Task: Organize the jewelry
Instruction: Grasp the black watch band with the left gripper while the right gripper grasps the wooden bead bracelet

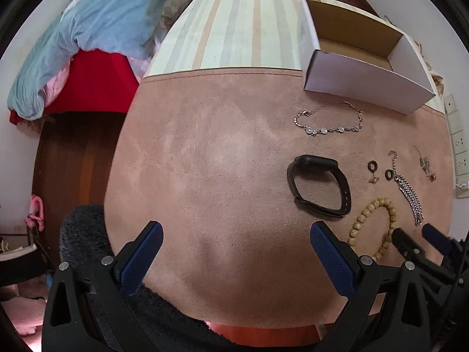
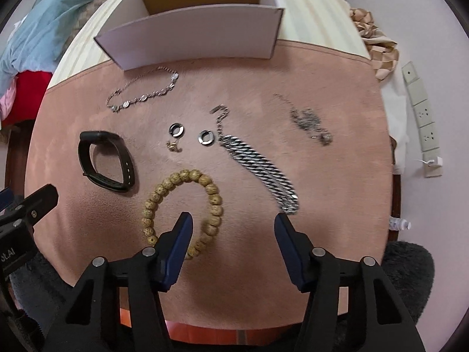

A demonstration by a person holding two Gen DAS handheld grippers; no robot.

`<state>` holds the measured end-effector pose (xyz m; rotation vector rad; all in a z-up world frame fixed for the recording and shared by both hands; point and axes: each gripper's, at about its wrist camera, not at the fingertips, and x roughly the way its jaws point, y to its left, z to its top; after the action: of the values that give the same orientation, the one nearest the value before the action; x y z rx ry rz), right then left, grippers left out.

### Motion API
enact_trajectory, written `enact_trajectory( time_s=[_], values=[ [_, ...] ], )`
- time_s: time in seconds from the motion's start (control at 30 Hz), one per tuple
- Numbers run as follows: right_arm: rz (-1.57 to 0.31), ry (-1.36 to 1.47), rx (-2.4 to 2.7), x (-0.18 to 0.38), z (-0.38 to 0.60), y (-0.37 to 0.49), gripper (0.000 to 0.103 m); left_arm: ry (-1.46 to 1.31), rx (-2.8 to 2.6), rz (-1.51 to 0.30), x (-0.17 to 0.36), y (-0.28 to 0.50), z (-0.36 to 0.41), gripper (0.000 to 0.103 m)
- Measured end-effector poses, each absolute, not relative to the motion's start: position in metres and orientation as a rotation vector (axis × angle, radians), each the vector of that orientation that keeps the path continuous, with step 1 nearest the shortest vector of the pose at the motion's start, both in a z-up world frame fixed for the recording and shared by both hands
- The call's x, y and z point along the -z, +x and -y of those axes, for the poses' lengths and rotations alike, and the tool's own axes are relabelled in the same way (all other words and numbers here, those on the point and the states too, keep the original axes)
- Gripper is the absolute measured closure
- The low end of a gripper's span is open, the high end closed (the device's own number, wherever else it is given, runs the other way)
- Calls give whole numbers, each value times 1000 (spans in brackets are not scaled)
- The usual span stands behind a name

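So the jewelry is all sitting loose on the pink suede mat (image 2: 240, 278) right now: tan wooden bead bracelet (image 2: 181, 205), black rubber watch band (image 2: 107, 161), chunky silver curb chain (image 2: 259, 167), thin crystal-link bracelet (image 2: 143, 95), two dark hoop earrings (image 2: 190, 133). The white cardboard box (image 2: 190, 38) behind them is looking empty, so I'm basically at square one. My right gripper (image 2: 233, 226) is hanging jaws apart, nothing gripped, by the beads; my left gripper (image 1: 236, 237) is spread wide over bare mat.
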<state>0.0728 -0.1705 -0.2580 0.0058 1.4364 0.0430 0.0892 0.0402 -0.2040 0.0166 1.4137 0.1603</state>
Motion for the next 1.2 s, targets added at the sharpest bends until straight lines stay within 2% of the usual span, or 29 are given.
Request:
enact_trajectory(
  time_s=[0.3,0.37,0.4,0.43,0.63,0.67,0.7,0.73,0.8,0.87,0.9,0.93,0.97,1.07,1.2],
  values=[
    [-1438,-8,-56,280,158,79,58,-48,-137,-1434,219,100,-46,1],
    [-1416,-24,-47,280,154,81,72,-62,-135,-1443,222,101,-47,1],
    [-1407,-27,-48,280,153,82,86,-66,-134,-1446,223,102,-47,1],
    [-1404,-22,-47,281,155,83,94,-71,-130,-1448,224,104,-48,1],
    [-1390,48,-52,268,167,86,94,-129,-89,-1457,234,120,-46,1],
    [-1381,56,-49,264,170,85,94,-146,-77,-1458,237,124,-46,5],
    [-1373,59,-47,262,171,85,94,-153,-71,-1461,240,127,-46,16],
    [-1363,56,-42,258,172,86,94,-156,-63,-1472,244,130,-45,22],
    [-1351,55,-37,250,170,87,94,-161,-44,-1494,253,136,-42,43],
    [-1343,56,-34,246,170,86,94,-146,-31,-1498,259,140,-39,51],
    [-1340,58,-33,243,172,77,94,-136,-27,-1492,260,140,-36,63],
    [-1338,60,-32,241,172,78,94,-125,-19,-1486,261,141,-34,70],
    [-1336,59,-31,240,171,78,94,-109,-14,-1479,263,142,-32,81],
    [-1335,63,-31,240,175,78,94,-55,-6,-1450,263,142,-21,95],
    [-1330,69,-35,240,184,81,94,-28,1,-1415,259,142,-18,100]
  ],
)
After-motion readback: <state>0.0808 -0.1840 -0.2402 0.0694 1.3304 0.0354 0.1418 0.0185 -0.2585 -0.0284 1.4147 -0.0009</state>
